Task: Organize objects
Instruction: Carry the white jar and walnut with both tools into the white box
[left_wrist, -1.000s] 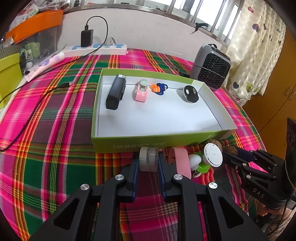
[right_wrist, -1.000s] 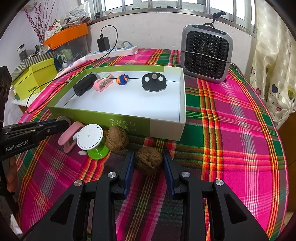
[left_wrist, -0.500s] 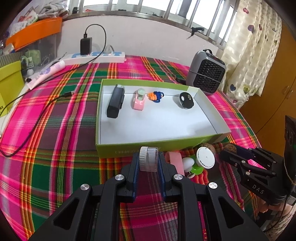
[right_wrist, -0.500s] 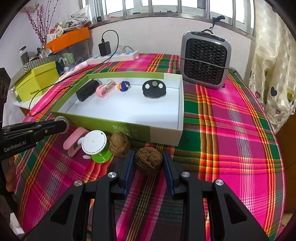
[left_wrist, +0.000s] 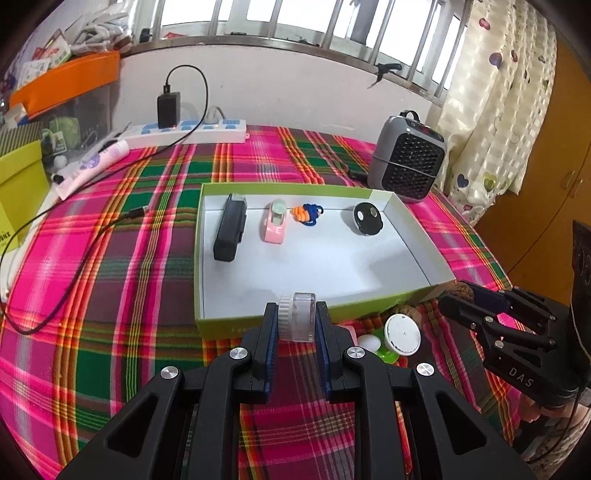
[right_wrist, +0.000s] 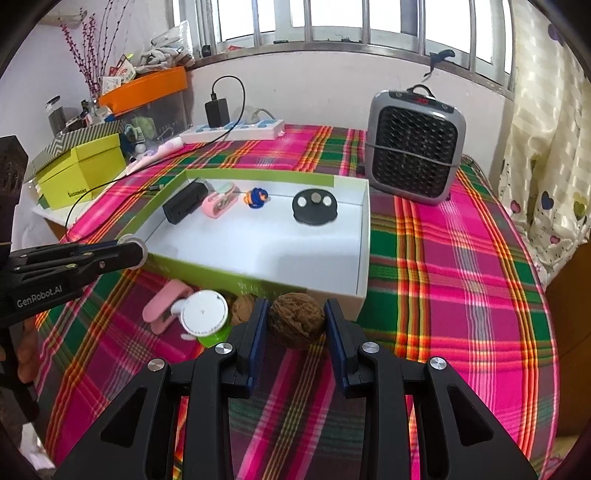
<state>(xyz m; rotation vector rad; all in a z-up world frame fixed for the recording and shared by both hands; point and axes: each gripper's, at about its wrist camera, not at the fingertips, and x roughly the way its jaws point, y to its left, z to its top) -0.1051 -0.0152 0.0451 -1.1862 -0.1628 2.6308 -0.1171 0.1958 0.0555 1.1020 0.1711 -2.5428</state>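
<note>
**Both grippers loaded in front of the green box**

Clamped in the left gripper (left_wrist: 295, 323): a small clear jar with a white lid (left_wrist: 297, 321), held over the near wall of the green box (left_wrist: 236, 326). Pinched in the right gripper (right_wrist: 295, 325): a walnut (right_wrist: 296, 319), raised just short of the box's near right corner. Left of that grip, on the plaid cloth (right_wrist: 443, 258): a second walnut (right_wrist: 242, 308), a white-topped green piece (right_wrist: 205, 314), a pink clip (right_wrist: 166, 299). Farther ahead, lined along the box's far wall: black block (left_wrist: 229, 230), pink toy (left_wrist: 275, 221), orange-and-blue trinket (left_wrist: 306, 214), black disc (left_wrist: 366, 219). Beyond the box, to the right: a grey heater (right_wrist: 415, 147).
</note>
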